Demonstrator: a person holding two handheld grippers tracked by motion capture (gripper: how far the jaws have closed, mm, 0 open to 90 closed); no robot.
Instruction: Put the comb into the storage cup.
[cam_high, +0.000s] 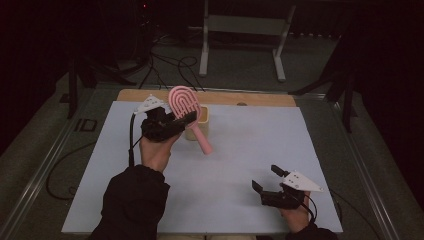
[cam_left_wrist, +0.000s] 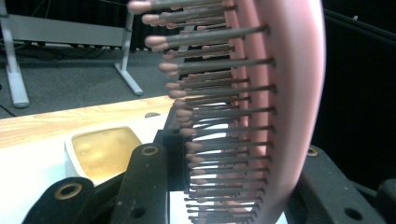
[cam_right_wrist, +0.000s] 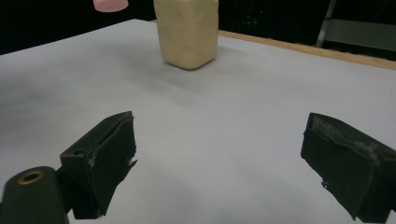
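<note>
A pink hairbrush (cam_high: 184, 101) is held up above the table in my left gripper (cam_high: 187, 118), which is shut on it just below the head. Its handle (cam_high: 205, 144) slants down to the right. In the left gripper view the brush (cam_left_wrist: 280, 93) stands edge-on, with its grey pink-tipped bristles pointing left between the jaws of that gripper (cam_left_wrist: 231, 158). A cream cup (cam_high: 201, 120) stands on the mat right behind the brush, open top up (cam_left_wrist: 105, 149). My right gripper (cam_high: 266, 177) rests open near the front right, jaws wide apart (cam_right_wrist: 219, 154), facing the cup (cam_right_wrist: 189, 32).
A pale blue mat (cam_high: 240, 160) covers the table, leaving a wooden strip (cam_high: 225, 97) at the far edge. Beyond it on the floor are a white stand's legs (cam_high: 205, 50) and loose cables (cam_high: 165, 65). Metal rails (cam_high: 45, 165) run along the sides.
</note>
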